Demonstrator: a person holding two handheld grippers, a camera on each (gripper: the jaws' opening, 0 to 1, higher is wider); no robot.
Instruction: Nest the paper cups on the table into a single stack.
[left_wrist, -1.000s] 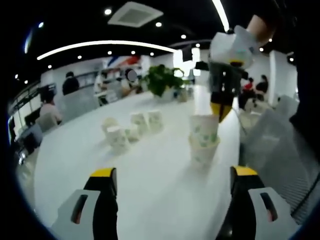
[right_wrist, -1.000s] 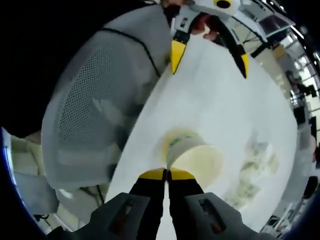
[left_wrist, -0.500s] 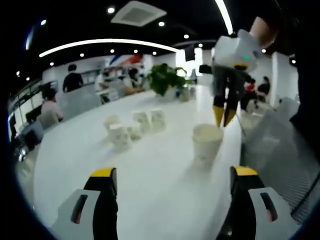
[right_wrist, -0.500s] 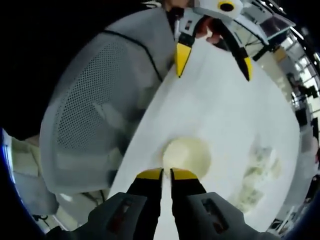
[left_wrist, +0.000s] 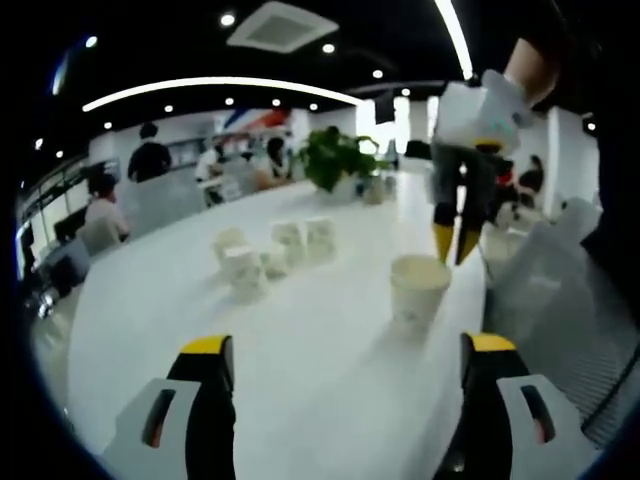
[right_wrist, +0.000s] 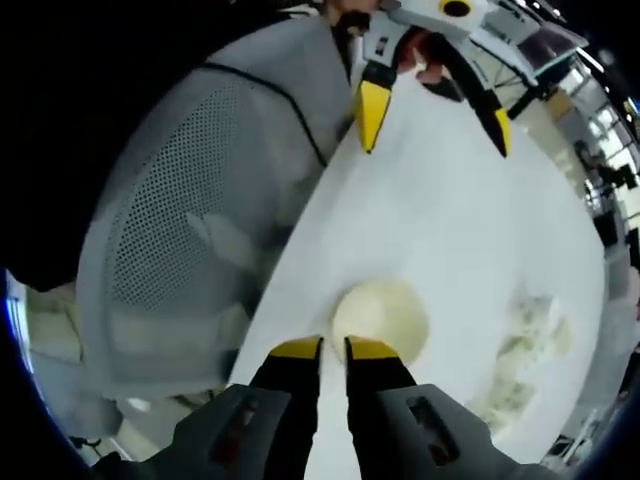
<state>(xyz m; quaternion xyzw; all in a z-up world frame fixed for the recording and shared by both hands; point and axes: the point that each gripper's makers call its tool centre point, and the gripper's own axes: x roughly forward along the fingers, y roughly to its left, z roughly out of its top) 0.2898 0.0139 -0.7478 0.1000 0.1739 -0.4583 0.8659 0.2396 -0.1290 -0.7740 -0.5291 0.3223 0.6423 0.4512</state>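
Hovering my right gripper (right_wrist: 335, 348) right over the short stack of white paper cups with a green print (left_wrist: 418, 290), jaws nearly together with just a thin slit between the yellow tips and nothing in them. From its own view I'm looking straight down into the stack's cream-coloured open mouth, the tips just at its rim, so my read is that a cup is seated in there and this gripper is free for another one.

My left gripper (left_wrist: 345, 345) sits low on the near side of that stack, jaws wide apart and empty, pointed across the long white table (left_wrist: 300, 380). I'm keeping it open and level, I'd say, so it's ready to steady the stack or fetch a cup.

The loose white paper cups with the same green print (left_wrist: 268, 255) are bunched well beyond the stack toward the table's middle, a few upright and touching, at least one looks tipped, too blurry to count. They're what's left to nest.

Farther behind the stack there's a leafy green potted plant (left_wrist: 340, 160), and a grey mesh-back chair (right_wrist: 190, 240) is tucked just beside the stack at the table's edge, so I'd watch my elbow there.
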